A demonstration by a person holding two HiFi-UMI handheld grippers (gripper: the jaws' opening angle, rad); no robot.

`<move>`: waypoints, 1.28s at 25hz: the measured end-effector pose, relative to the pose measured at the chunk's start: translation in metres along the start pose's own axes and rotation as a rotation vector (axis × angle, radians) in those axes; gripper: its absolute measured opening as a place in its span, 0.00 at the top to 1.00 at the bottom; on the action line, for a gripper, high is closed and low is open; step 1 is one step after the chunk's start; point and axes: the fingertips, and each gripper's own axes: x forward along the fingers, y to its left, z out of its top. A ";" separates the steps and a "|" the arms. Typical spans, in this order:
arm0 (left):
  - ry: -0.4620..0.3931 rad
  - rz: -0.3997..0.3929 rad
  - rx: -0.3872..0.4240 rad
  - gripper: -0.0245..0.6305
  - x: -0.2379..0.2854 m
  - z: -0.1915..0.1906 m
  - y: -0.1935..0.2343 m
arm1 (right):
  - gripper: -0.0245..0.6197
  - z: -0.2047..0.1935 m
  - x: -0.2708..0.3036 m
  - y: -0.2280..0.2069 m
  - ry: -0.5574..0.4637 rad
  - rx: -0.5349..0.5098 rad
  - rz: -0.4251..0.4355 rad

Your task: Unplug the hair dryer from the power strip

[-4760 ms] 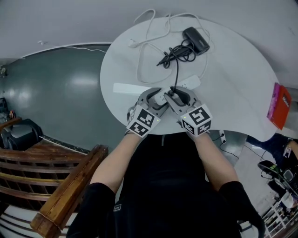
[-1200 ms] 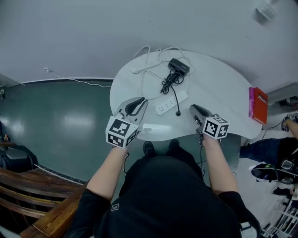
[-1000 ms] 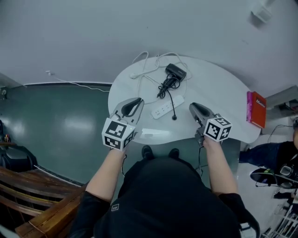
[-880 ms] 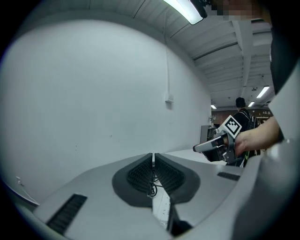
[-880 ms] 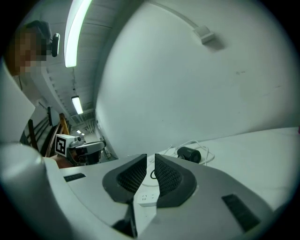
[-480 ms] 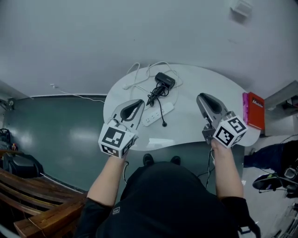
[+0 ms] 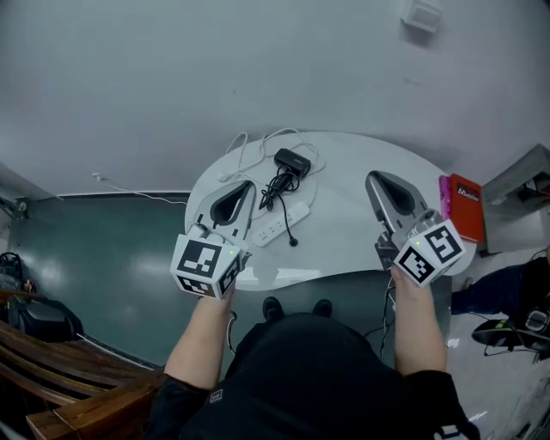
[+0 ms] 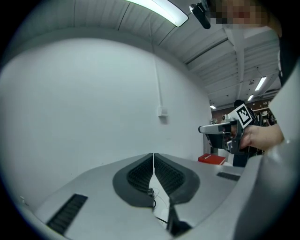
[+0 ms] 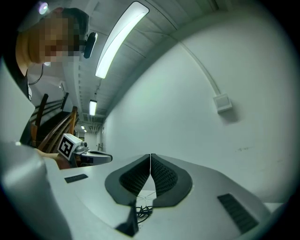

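Note:
The white power strip (image 7: 280, 225) lies near the front of the round white table (image 7: 344, 232). The hair dryer's black plug (image 7: 293, 243) lies on the table just beside the strip, out of its sockets. Its black cord runs back to the black hair dryer (image 7: 292, 161) at the far side. My left gripper (image 7: 246, 184) is held high above the table's left part, shut and empty. The right gripper (image 7: 374, 178) hovers over the right part, also shut and empty. Pads meet in the left gripper view (image 8: 153, 158) and in the right gripper view (image 9: 150, 160).
White cable loops (image 7: 245, 146) lie at the table's far left. A red book (image 7: 465, 204) rests at the right edge. A wall box (image 7: 421, 15) is mounted above. Wooden railing (image 7: 51, 369) stands at lower left, and green floor (image 7: 103, 249) is left of the table.
Both grippers have risen well above the table and spread apart; the right one rolled. Earlier they worked at the strip; the plug now lies free beside it.

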 end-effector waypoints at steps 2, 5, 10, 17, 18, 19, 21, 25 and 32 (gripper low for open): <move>-0.010 0.012 0.006 0.93 0.002 0.007 0.005 | 0.91 0.005 0.004 0.004 -0.001 -0.045 0.008; -0.022 0.033 -0.005 0.93 0.000 0.014 0.013 | 0.91 0.009 0.005 0.010 -0.011 -0.101 -0.009; -0.024 0.074 -0.007 0.93 -0.011 0.015 0.021 | 0.91 0.003 -0.002 0.013 -0.016 -0.094 -0.048; 0.009 0.091 -0.019 0.93 -0.017 -0.004 0.021 | 0.91 -0.011 -0.005 0.010 0.012 -0.083 -0.064; 0.012 0.089 -0.019 0.93 -0.017 -0.005 0.020 | 0.91 -0.012 -0.006 0.010 0.014 -0.083 -0.063; 0.013 0.086 -0.020 0.93 -0.017 -0.006 0.019 | 0.91 -0.012 -0.006 0.010 0.016 -0.083 -0.061; 0.013 0.079 -0.019 0.93 -0.016 -0.007 0.016 | 0.91 -0.012 -0.006 0.011 0.019 -0.081 -0.058; 0.015 0.060 -0.023 0.93 -0.015 -0.008 0.011 | 0.91 -0.015 -0.006 0.014 0.029 -0.081 -0.055; 0.021 0.054 -0.032 0.93 -0.015 -0.013 0.012 | 0.91 -0.021 -0.005 0.015 0.036 -0.067 -0.058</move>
